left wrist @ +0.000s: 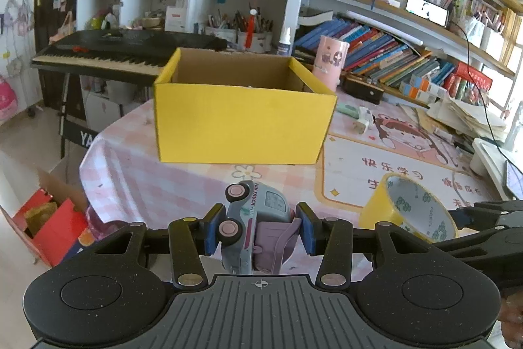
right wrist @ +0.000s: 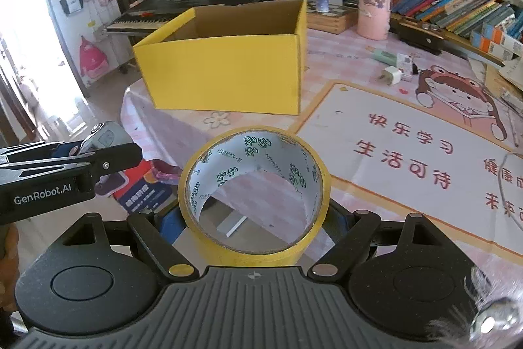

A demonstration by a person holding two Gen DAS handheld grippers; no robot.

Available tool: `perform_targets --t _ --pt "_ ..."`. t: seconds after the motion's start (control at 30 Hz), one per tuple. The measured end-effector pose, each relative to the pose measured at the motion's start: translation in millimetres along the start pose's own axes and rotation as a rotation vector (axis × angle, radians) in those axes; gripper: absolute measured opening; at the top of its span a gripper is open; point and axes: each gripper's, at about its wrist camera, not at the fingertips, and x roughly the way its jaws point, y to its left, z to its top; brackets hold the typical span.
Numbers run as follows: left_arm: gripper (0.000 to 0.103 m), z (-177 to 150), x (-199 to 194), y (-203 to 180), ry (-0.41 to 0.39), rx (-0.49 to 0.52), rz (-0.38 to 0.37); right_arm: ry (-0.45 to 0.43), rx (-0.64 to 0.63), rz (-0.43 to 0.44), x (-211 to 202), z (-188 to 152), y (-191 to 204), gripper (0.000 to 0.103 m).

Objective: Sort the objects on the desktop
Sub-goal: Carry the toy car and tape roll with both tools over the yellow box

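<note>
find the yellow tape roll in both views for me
Left wrist: yellow tape roll at lower right, held in the right tongs.
Right wrist: bottom centre, between the tongs' pads.
Shared landmark: the yellow cardboard box behind it.

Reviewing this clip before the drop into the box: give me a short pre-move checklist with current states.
1. Left gripper shut on the toy truck: ok.
2. Right gripper clamps the yellow tape roll: ok.
3. Yellow cardboard box open at top: ok.
4. Free room inside the box: cannot tell, floor hidden.
5. Path over the pink tablecloth to the box unobstructed: ok.
6. Grippers apart from each other: ok.
</note>
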Motion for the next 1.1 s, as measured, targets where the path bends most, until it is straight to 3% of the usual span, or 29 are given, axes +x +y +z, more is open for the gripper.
perform_targets --t 0.7,1.1 --pt "0.045 4.2 -13.3 32.7 -0.061 -0.041 0.046 -0.026 -0.096 0.049 6.9 15.3 39.1 0.082" --pt "0.045 40.2 -13.3 42.1 -0.163 -0.039 0.074 -0.109 -0.125 0.064 9.3 56.3 45.1 0.082"
